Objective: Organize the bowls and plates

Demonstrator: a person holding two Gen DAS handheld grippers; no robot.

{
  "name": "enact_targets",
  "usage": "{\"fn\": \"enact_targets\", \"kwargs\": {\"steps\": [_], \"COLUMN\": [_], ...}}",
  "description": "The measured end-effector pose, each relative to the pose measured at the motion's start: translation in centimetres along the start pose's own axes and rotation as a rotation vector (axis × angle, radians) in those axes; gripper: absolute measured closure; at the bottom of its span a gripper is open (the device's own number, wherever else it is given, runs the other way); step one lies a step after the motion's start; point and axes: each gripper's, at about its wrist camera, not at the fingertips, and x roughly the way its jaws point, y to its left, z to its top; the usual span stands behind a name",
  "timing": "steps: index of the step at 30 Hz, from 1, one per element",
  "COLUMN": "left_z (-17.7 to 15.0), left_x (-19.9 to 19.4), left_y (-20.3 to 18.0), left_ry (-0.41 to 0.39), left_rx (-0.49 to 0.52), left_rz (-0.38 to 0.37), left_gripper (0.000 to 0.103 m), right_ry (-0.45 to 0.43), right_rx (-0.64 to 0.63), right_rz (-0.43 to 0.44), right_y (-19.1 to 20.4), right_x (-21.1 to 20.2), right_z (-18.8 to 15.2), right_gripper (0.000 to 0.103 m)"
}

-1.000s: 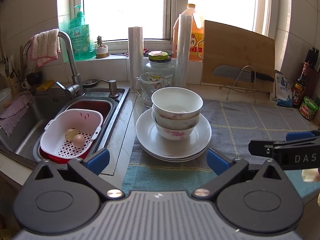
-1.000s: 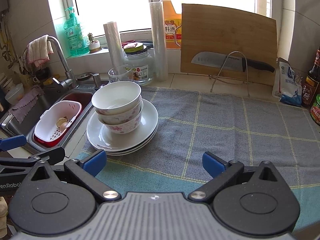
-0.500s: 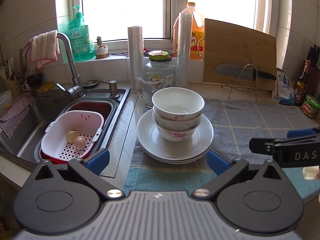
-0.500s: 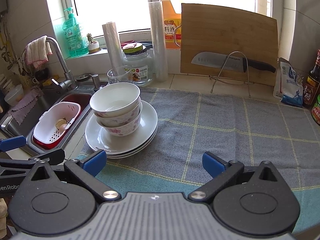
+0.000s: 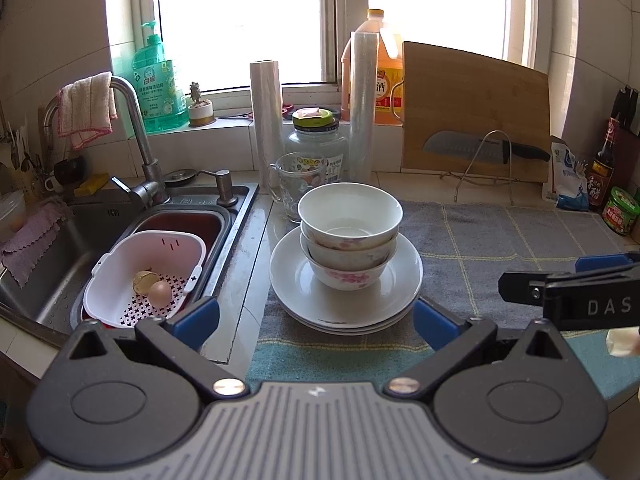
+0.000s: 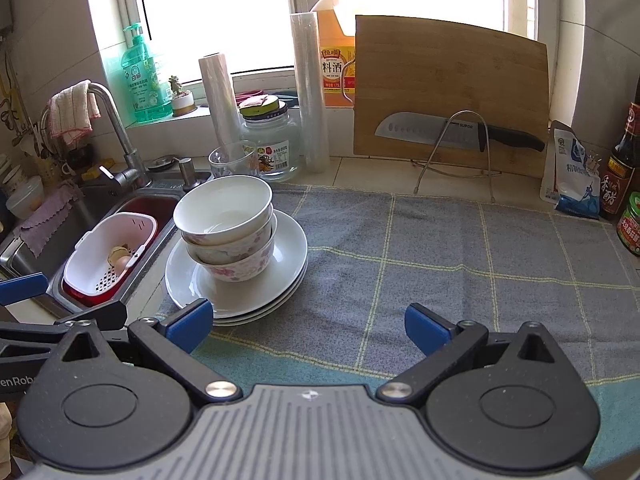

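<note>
Three stacked white bowls point(image 5: 350, 236) with pink flowers sit on a stack of white plates point(image 5: 296, 280) at the left end of a grey checked towel point(image 5: 500, 236). They also show in the right wrist view, bowls point(image 6: 226, 228) on plates point(image 6: 288, 248). My left gripper point(image 5: 316, 320) is open and empty, just in front of the plates. My right gripper point(image 6: 308, 324) is open and empty, to the right of the stack over the towel point(image 6: 440, 256); it shows in the left wrist view point(image 5: 568, 284).
A sink point(image 5: 80, 232) with a white colander point(image 5: 152, 264) holding eggs lies left. A glass mug point(image 5: 292, 180), jar point(image 5: 320, 144), film rolls, bottles, a cutting board point(image 5: 476, 112) with knife rack stand behind. Sauce bottles point(image 6: 618, 168) stand far right.
Both grippers have drifted slightly toward the stack of plates and bowls. Nothing was grasped or moved.
</note>
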Motion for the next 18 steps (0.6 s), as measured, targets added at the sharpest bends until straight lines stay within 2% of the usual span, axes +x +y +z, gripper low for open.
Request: {"fn": "enact_targets", "kwargs": {"steps": [18], "left_z": [0.21], "left_x": [-0.97], "left_y": [-0.88], "left_ry": [-0.026], "left_rx": [0.012], "left_rz": [0.013], "left_gripper": [0.001], "right_ry": [-0.019], "right_rx": [-0.015], "right_rz": [-0.004], "right_y": [-0.60], "right_x": [-0.79], "right_z": [0.17], "right_gripper": [0.000]}}
